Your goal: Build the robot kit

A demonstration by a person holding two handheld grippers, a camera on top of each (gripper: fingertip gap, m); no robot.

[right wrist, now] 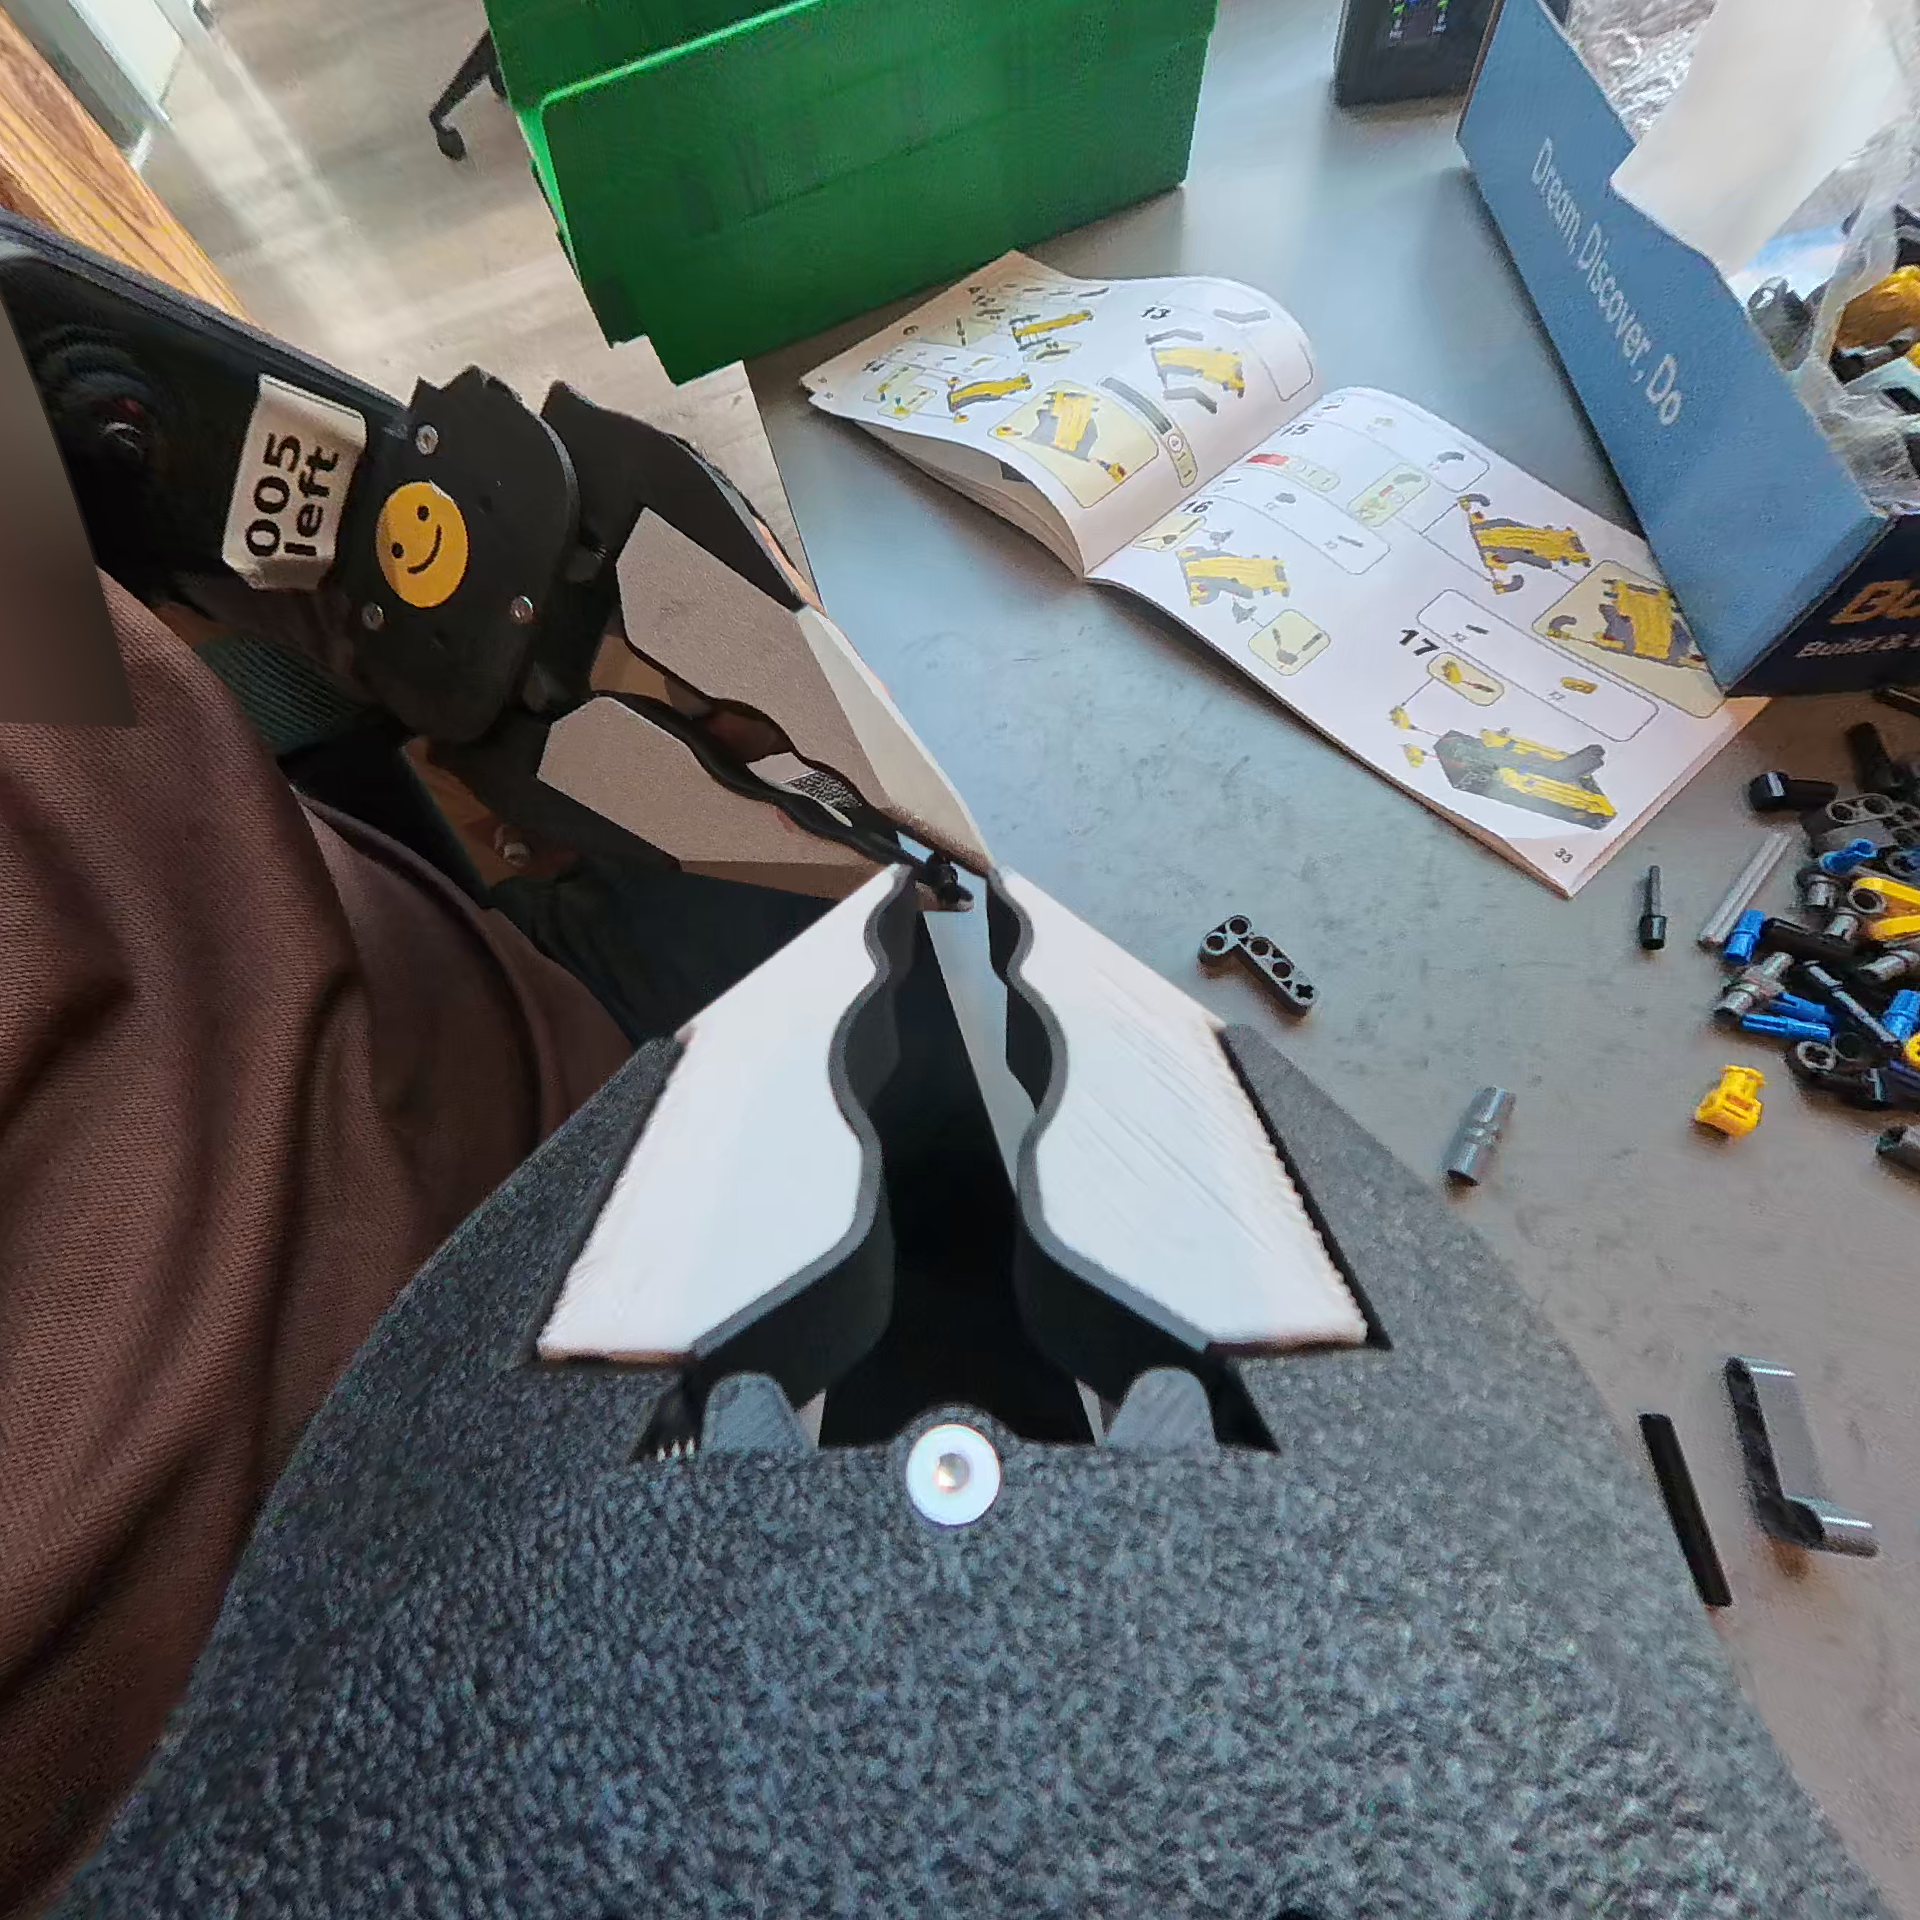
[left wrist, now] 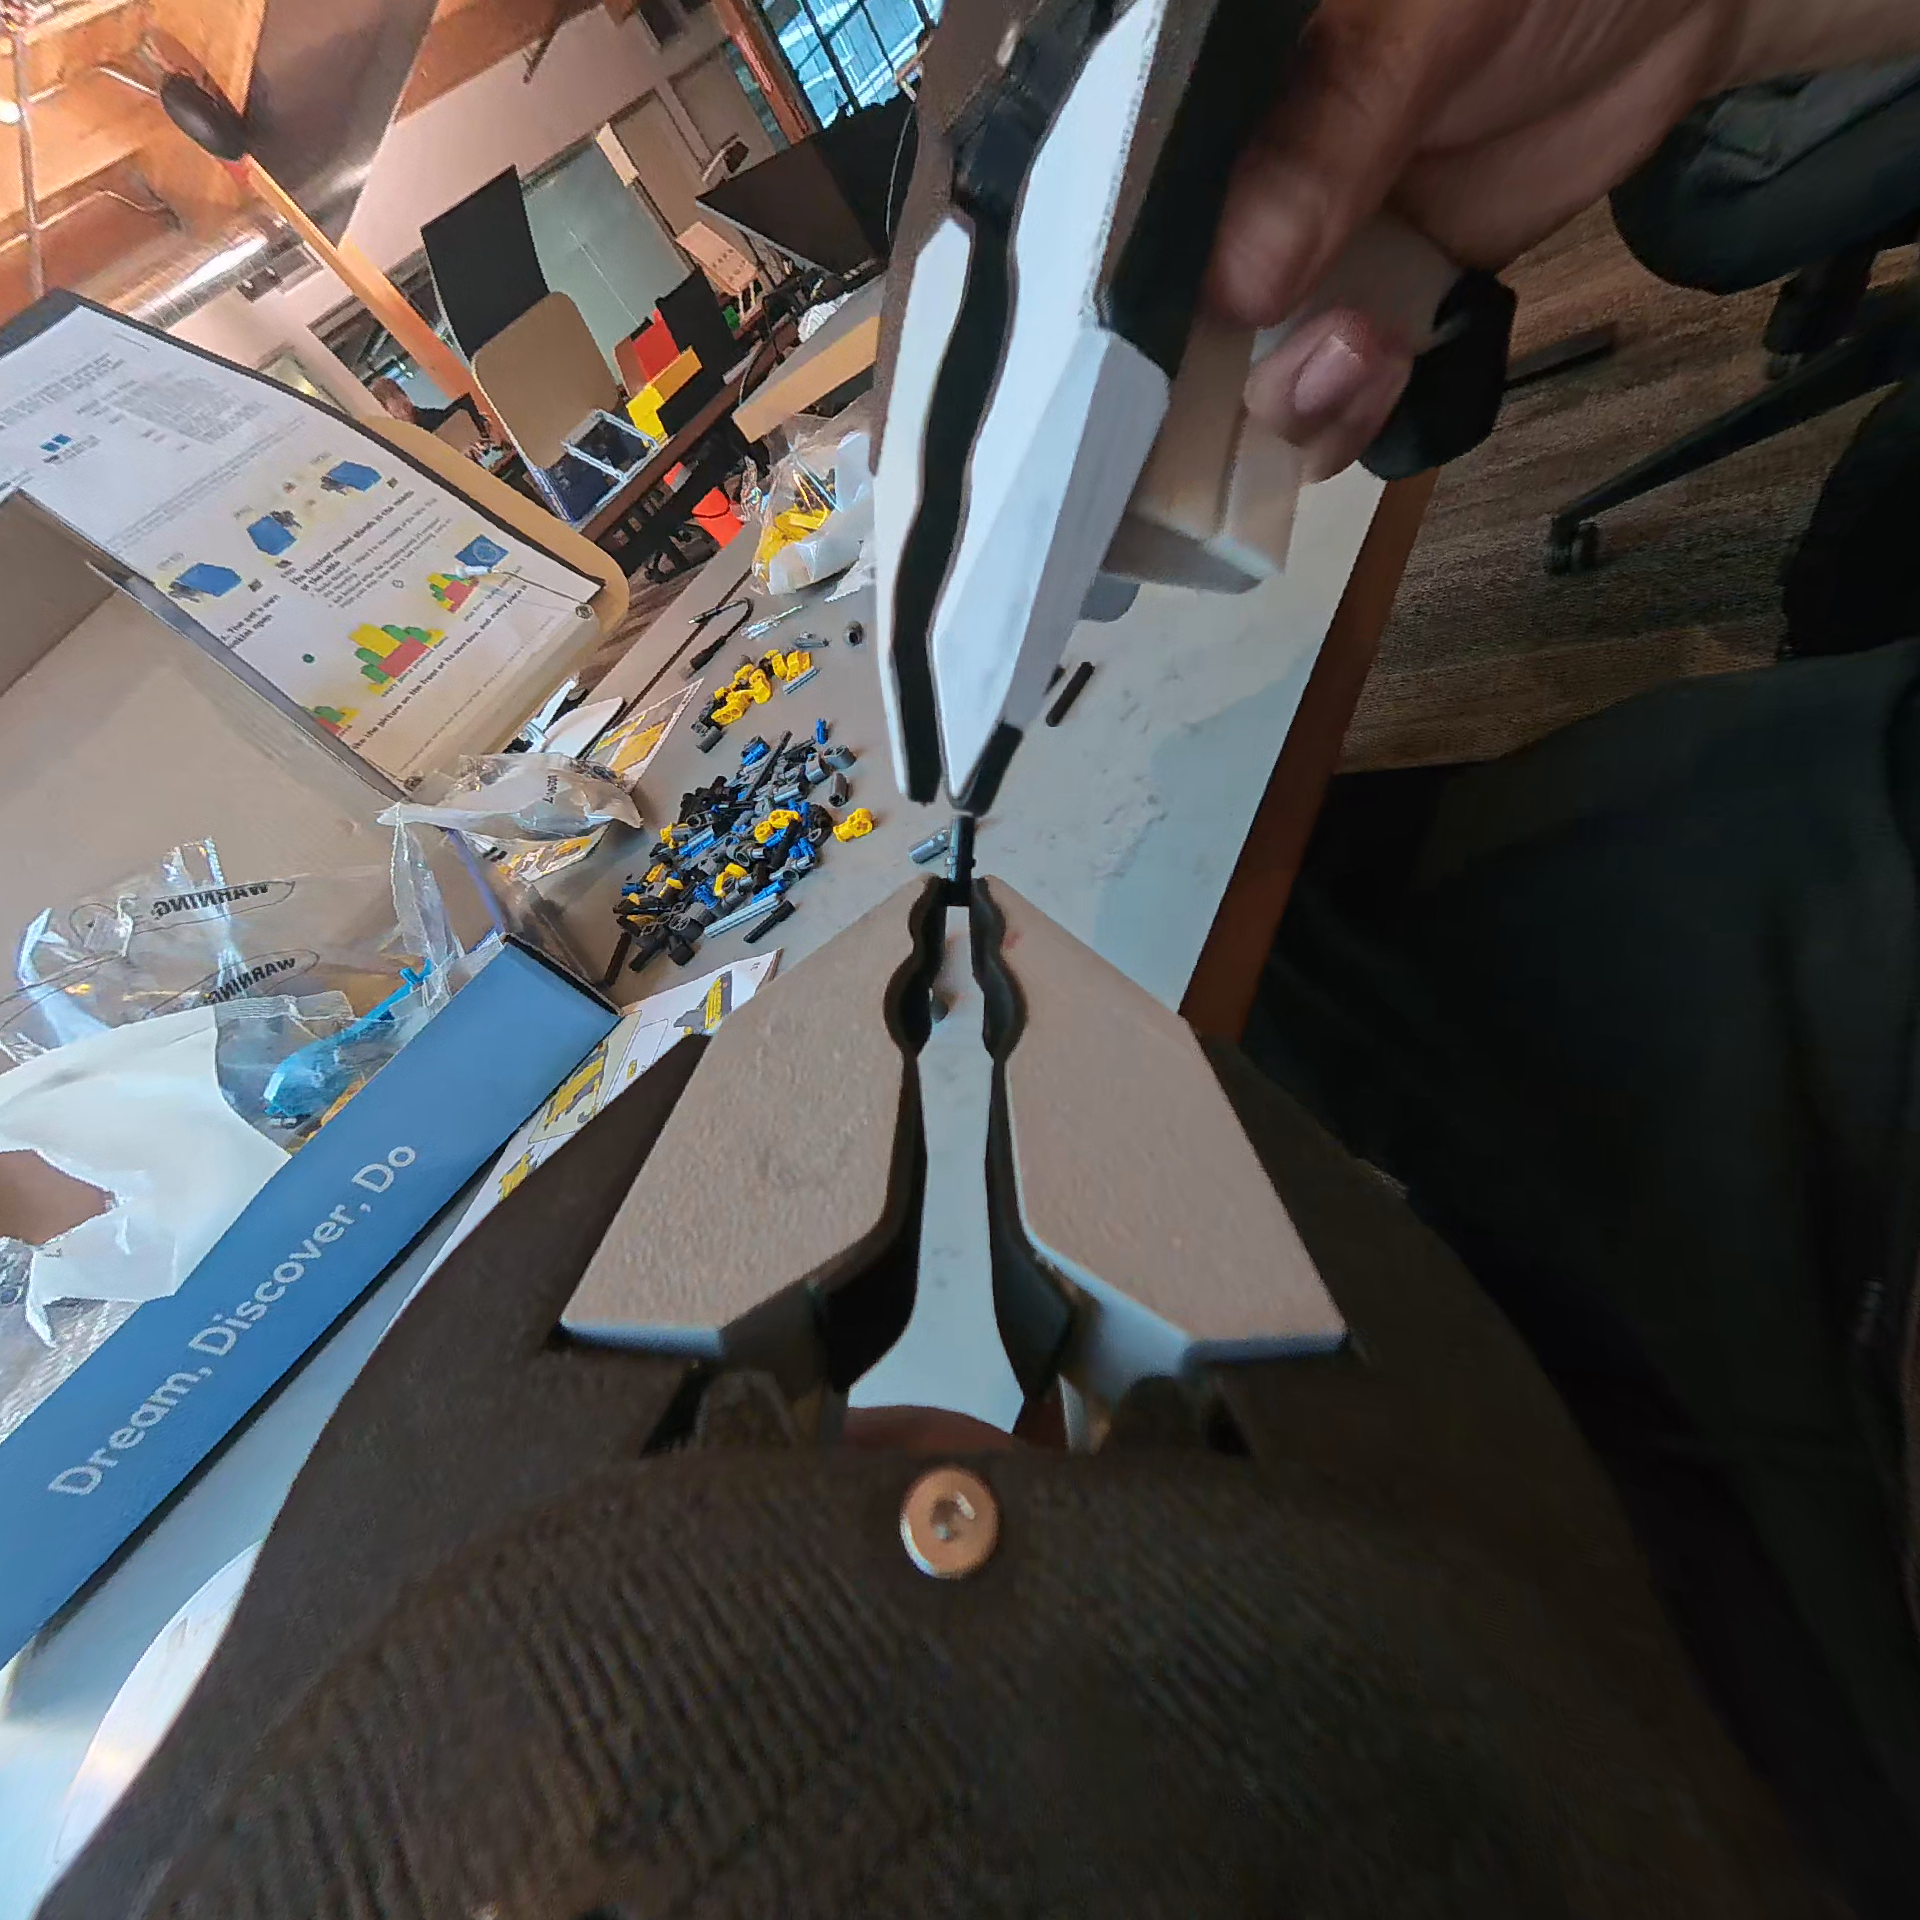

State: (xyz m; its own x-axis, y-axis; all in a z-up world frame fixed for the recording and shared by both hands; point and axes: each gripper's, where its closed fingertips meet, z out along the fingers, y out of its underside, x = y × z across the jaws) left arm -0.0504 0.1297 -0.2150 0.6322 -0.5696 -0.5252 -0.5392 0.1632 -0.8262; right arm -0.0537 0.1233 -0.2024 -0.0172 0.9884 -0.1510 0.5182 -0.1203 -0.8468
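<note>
My left gripper (left wrist: 954, 883) and right gripper (right wrist: 943, 883) both have pale wedge fingers with wavy black pads on speckled black bodies, one silver screw each. The left's got a yellow smiley sticker (right wrist: 421, 543) and white label (right wrist: 294, 481). I'm wearing a brown top (right wrist: 208, 987).

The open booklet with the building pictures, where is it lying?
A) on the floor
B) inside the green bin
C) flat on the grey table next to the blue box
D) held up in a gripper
C: the open booklet lies flat on the grey table, its far corner up against the blue box, and neither gripper touches it.
</note>
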